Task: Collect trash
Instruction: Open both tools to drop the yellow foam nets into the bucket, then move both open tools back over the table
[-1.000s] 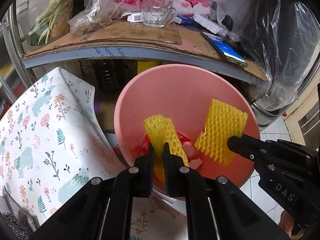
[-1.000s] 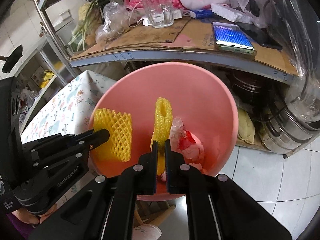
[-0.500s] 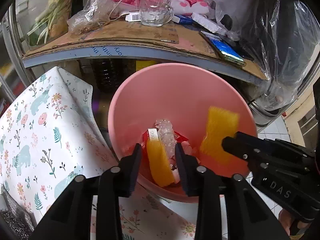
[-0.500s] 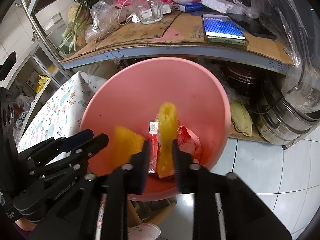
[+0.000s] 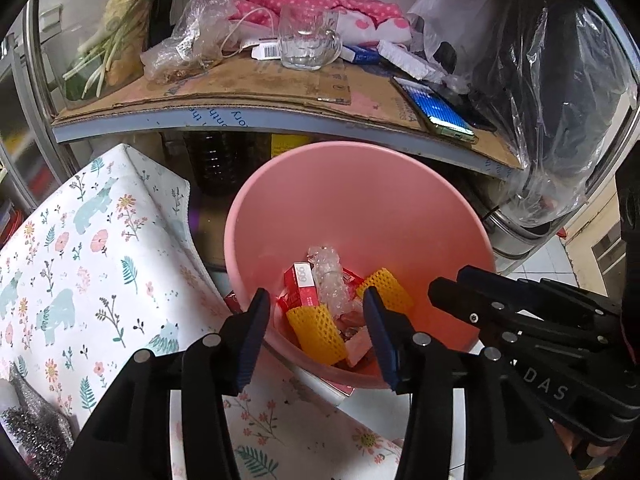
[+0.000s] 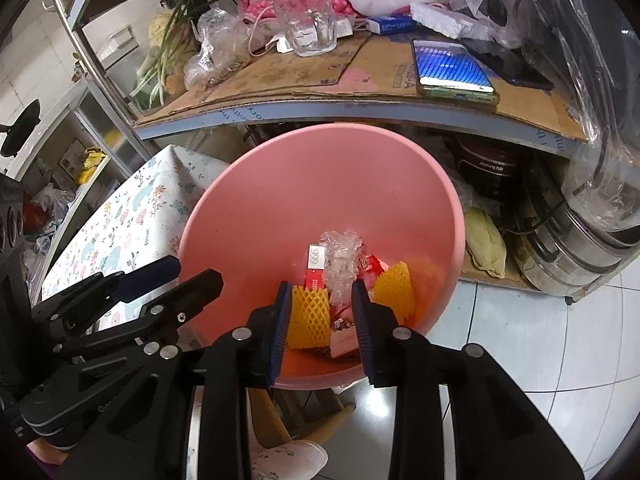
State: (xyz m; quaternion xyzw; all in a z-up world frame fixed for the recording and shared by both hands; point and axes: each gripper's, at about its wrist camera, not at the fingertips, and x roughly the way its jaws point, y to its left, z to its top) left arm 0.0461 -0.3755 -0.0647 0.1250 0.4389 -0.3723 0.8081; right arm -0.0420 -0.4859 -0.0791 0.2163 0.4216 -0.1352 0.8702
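A pink plastic basin (image 5: 360,200) (image 6: 320,184) stands beside the flowered table. In it lie two yellow foam nets (image 5: 318,332) (image 5: 386,286), a red carton (image 5: 302,286) and a clear crumpled wrapper (image 5: 330,280). The nets also show in the right wrist view (image 6: 308,316) (image 6: 396,288). My left gripper (image 5: 316,332) is open and empty over the basin's near rim. My right gripper (image 6: 320,316) is open and empty over the basin too. Each gripper shows in the other's view, right (image 5: 460,284) and left (image 6: 192,276).
A flowered tablecloth (image 5: 80,272) covers the table at left. Behind the basin a cardboard-covered shelf (image 5: 260,92) holds a glass mug (image 5: 306,42), a phone (image 5: 434,108), plastic bags and pink cloth. Steel pots (image 6: 580,248) stand on the tiled floor at right.
Both grippers opened and let go of their yellow foam nets, which dropped into the pink basin. Both grippers drew back slightly.
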